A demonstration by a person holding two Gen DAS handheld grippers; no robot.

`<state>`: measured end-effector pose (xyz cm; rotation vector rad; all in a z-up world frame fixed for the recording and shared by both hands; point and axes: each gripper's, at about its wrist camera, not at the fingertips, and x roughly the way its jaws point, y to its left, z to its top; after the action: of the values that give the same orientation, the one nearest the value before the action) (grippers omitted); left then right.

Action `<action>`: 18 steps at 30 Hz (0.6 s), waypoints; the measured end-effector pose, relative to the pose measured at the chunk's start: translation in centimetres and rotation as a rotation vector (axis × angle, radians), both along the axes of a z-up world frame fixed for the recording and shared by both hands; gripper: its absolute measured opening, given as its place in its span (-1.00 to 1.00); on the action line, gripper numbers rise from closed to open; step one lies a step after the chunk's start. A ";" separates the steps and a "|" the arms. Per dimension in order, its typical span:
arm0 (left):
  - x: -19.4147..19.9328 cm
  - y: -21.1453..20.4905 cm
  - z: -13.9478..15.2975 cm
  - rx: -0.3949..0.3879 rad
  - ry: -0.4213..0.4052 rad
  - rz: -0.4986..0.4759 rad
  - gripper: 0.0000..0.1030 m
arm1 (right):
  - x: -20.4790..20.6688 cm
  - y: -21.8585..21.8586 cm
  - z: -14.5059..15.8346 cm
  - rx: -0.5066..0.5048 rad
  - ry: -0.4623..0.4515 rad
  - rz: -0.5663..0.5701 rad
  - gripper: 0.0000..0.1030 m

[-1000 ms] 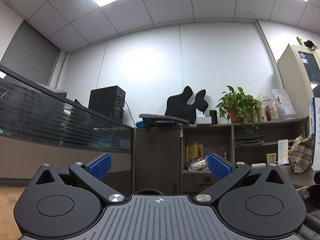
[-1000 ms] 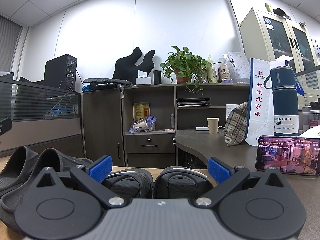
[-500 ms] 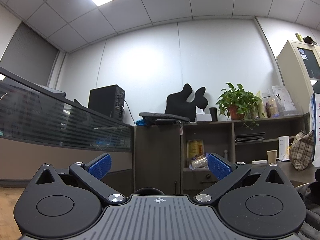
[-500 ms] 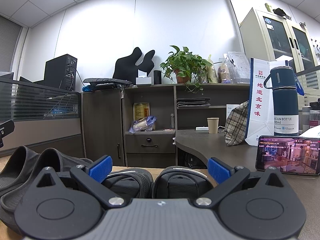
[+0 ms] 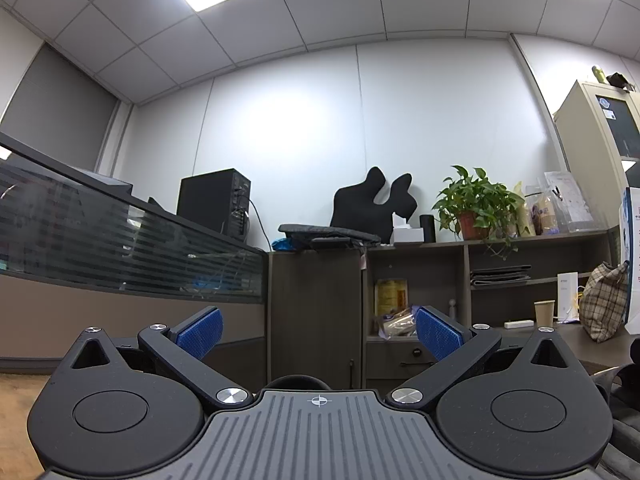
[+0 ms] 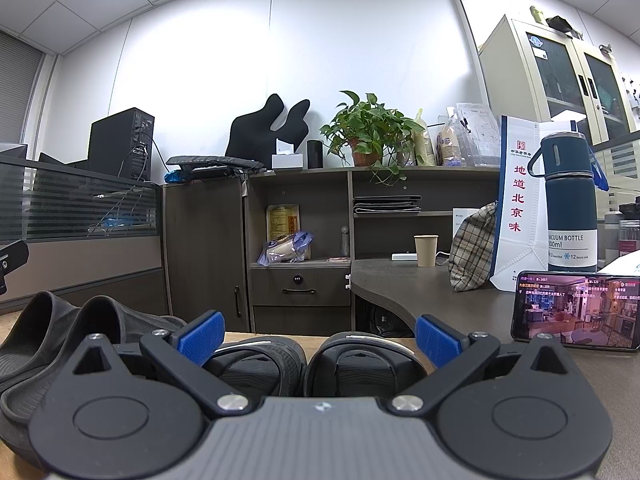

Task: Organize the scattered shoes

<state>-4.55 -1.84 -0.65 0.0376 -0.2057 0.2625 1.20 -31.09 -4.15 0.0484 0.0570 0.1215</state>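
Note:
In the right wrist view, a pair of black sandals [image 6: 304, 364] lies side by side directly under my right gripper [image 6: 318, 334], which is open and empty above them. A pair of dark grey slippers [image 6: 72, 344] sits side by side to their left on the wooden surface. In the left wrist view, my left gripper [image 5: 318, 330] is open and empty, pointing at the room; a dark shoe edge [image 5: 624, 384] shows at the far right. No shoe lies between its fingers.
A phone [image 6: 576, 310] stands on the grey desk [image 6: 400, 280] at right, beside a blue vacuum bottle [image 6: 568, 204], a white bag and a paper cup [image 6: 426, 250]. Dark cabinets [image 6: 208, 256] and shelves stand behind. A glass partition [image 5: 120, 252] runs along the left.
The left gripper view has tilted slightly upward. The right gripper and the shoes have not moved.

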 end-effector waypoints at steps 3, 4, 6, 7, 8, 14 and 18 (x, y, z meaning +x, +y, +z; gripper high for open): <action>0.0 0.1 0.0 0.000 -0.001 0.000 1.00 | 0.0 0.1 -0.1 0.001 -0.001 -0.001 1.00; 0.0 0.2 0.0 0.000 -0.001 -0.001 1.00 | 0.0 0.1 0.0 0.000 0.000 -0.001 1.00; 0.0 0.2 0.0 0.000 -0.001 0.000 1.00 | 0.0 0.1 0.0 0.000 0.000 0.000 1.00; 0.0 0.2 0.0 0.000 -0.001 0.000 1.00 | 0.0 0.1 0.0 0.000 0.000 0.000 1.00; 0.0 0.2 0.0 0.000 0.000 0.000 1.00 | 0.0 0.1 0.0 0.000 0.001 0.000 1.00; 0.1 0.0 0.0 -0.001 0.001 0.001 1.00 | -0.1 0.0 0.0 -0.001 0.001 0.000 1.00; 0.2 -0.4 0.1 0.000 0.000 0.006 1.00 | -0.1 0.0 0.1 -0.001 0.002 0.000 1.00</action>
<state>-4.33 -2.21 -0.59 0.0379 -0.2053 0.2682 1.11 -31.08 -4.09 0.0476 0.0588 0.1210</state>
